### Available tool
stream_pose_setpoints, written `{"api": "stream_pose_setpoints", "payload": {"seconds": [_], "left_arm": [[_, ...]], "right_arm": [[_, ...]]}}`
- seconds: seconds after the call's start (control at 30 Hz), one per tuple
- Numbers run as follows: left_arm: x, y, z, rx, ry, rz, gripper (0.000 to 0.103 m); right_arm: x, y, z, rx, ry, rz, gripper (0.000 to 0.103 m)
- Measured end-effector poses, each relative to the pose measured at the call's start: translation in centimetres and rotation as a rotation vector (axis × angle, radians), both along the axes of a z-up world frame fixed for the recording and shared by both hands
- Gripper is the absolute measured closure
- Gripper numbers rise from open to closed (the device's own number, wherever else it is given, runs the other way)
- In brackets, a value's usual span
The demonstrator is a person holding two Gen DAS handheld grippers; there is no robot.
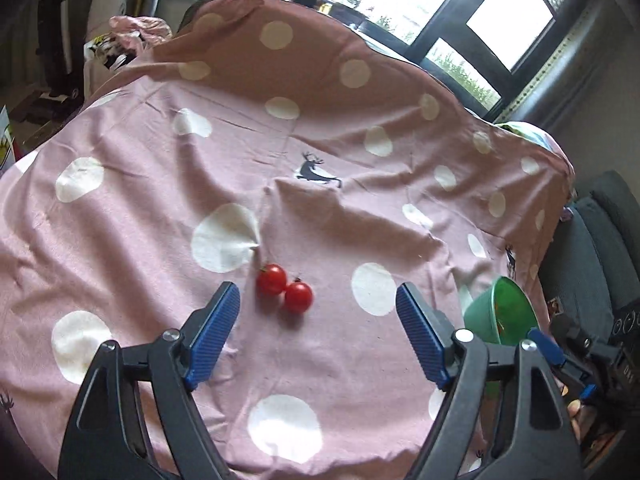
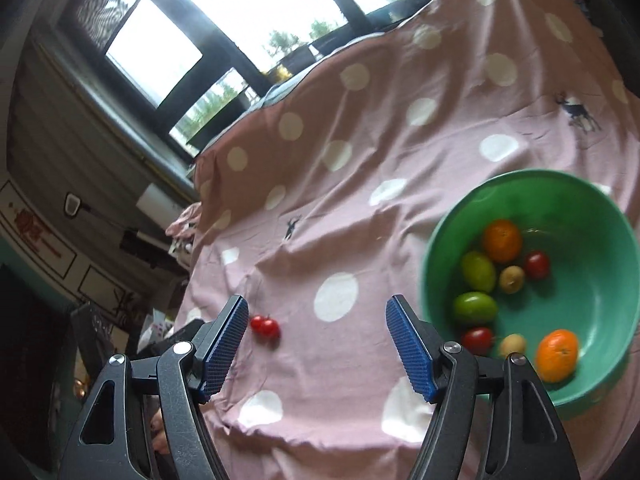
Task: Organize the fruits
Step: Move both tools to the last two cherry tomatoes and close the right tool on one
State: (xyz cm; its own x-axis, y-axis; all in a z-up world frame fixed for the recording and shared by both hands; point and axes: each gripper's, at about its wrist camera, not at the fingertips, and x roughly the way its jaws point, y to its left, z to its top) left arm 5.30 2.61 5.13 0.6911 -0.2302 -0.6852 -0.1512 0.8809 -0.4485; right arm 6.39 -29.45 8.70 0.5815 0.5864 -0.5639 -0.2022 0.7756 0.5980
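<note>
Two red cherry tomatoes [image 1: 284, 290] lie touching each other on the pink dotted cloth [image 1: 160, 200], just beyond my open left gripper [image 1: 318, 304], whose jaws hold nothing. In the right wrist view the same tomatoes [image 2: 265, 326] sit near the left pad of my open, empty right gripper [image 2: 316, 320]. A green bowl [image 2: 600, 208] stands to the right of it, holding two oranges [image 2: 502, 240], two green fruits [image 2: 478, 272], two red tomatoes and two small yellowish fruits. The bowl [image 1: 500, 312] shows at the right edge of the left wrist view, with the other gripper behind it.
The pink cloth with white dots and deer prints covers the whole table and hangs over its edges. Windows [image 2: 160, 52] run along the far side. A grey seat [image 1: 600, 240] stands beyond the right edge, and boxes and clutter [image 1: 52, 92] lie at the far left.
</note>
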Motion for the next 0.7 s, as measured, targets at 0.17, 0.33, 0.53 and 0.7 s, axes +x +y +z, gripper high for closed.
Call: {"api": "stream_pose_setpoints", "payload": {"seconds": [0.17,0.33,0.53,0.7], "left_arm": [[1.1,2.1,-1.0,-0.043,0.040,0.028,0.027],[1.8,2.9,-1.8,-0.072,0.059,0.030,0.036],[2.5,3.9,-2.3,-0.091,0.067,0.043,0.048],[3.3,4.0,-2.8,-0.132,0.078,0.029,0.052]], "right_arm": [[3.0,8.0,-3.1,-0.067,0.091,0.147,0.033],[5.9,14.8,-6.4,-0.155,0.171,0.258,0.049],[8.0,18.9,-9.2,-0.224,0.239,0.276,0.057],[8.3,20.0,-10.1,-0.243,0.242,0.281,0.069]]}}
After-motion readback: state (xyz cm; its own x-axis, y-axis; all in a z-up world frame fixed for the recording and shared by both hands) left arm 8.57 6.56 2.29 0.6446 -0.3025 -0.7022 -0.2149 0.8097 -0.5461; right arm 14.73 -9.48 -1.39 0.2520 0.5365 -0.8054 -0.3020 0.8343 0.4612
